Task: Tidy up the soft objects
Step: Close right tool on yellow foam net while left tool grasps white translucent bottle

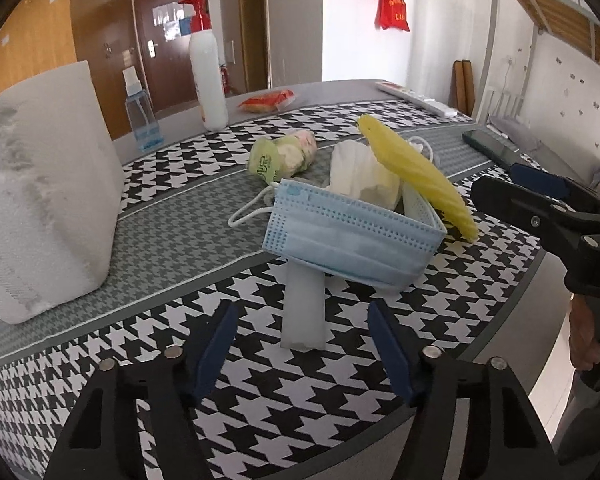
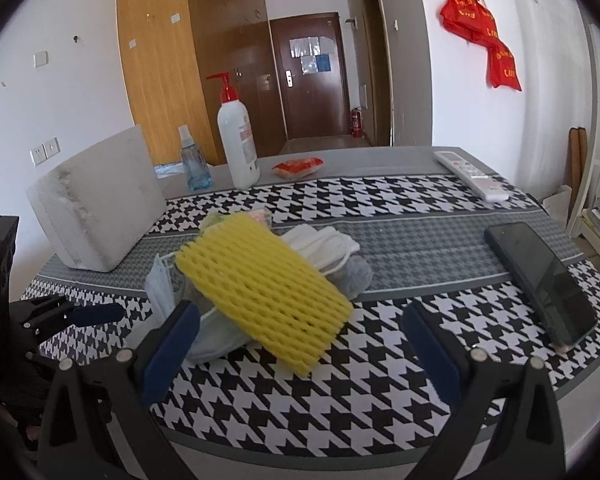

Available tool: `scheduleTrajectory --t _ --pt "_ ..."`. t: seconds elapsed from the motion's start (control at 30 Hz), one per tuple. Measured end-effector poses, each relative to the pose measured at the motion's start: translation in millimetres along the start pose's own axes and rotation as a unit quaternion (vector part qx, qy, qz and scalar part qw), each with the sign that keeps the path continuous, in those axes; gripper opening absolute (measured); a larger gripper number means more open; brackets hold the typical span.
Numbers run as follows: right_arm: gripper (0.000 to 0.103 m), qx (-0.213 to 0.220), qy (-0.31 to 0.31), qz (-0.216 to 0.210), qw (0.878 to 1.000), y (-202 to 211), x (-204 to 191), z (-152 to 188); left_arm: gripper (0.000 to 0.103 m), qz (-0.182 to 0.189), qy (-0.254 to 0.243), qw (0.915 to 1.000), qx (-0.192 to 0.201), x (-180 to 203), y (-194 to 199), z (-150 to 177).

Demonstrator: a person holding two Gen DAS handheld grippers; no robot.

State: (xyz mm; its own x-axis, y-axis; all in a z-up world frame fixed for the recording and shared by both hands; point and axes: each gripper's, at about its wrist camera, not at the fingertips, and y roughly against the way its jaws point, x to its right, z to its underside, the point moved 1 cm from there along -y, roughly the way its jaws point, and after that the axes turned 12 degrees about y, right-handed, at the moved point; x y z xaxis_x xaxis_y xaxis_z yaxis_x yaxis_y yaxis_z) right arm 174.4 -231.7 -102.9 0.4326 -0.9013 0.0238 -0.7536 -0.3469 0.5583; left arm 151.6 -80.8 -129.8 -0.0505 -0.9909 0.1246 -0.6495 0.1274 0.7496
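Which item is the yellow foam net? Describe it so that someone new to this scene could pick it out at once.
Start at the houndstooth tablecloth and find the small blue basket near its middle, heaped with soft items. The yellow foam net leans across the basket's top. It alone is bright yellow with a lattice of holes; the face masks beside it are white and smooth.

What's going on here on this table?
A person holds a gripper in each hand over a small blue basket on a houndstooth cloth. A yellow foam net and white masks are piled in it, and a blue mask drapes its front. The left gripper and the right gripper are both open, holding nothing.
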Motion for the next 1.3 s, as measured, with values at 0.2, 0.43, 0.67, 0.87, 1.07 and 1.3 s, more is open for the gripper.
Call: scheduleTrajectory --t 0.2,0.43,0.67,0.87,1.07,1.3 --pt "0.102 -0.001 0.000 -0.010 1.000 -5 2 -2 0.057 -0.003 0.000 1.0000 -0.009 2 -7 -2" --pt "0.102 -0.007 0.014 -0.013 1.000 -13 -1 -6 0.050 -0.001 -0.002 0.9999 -0.011 5 -9 -2" --pt "0.093 -0.018 0.029 -0.029 0.999 -22 -12 -10 0.034 0.005 -0.009 0.9999 -0.008 7 -9 -3" --pt "0.079 -0.041 0.028 -0.038 0.998 -34 -13 -9 0.024 0.004 -0.007 0.9999 -0.006 1 -10 -5" --pt "0.049 -0.057 0.021 -0.051 0.997 -39 -12 -6 0.023 0.007 -0.014 0.9999 -0.004 0 -9 -4" --pt "0.034 -0.051 0.013 -0.048 0.997 -29 -9 -8 0.022 0.014 -0.011 0.9998 -0.002 -1 -8 -4"
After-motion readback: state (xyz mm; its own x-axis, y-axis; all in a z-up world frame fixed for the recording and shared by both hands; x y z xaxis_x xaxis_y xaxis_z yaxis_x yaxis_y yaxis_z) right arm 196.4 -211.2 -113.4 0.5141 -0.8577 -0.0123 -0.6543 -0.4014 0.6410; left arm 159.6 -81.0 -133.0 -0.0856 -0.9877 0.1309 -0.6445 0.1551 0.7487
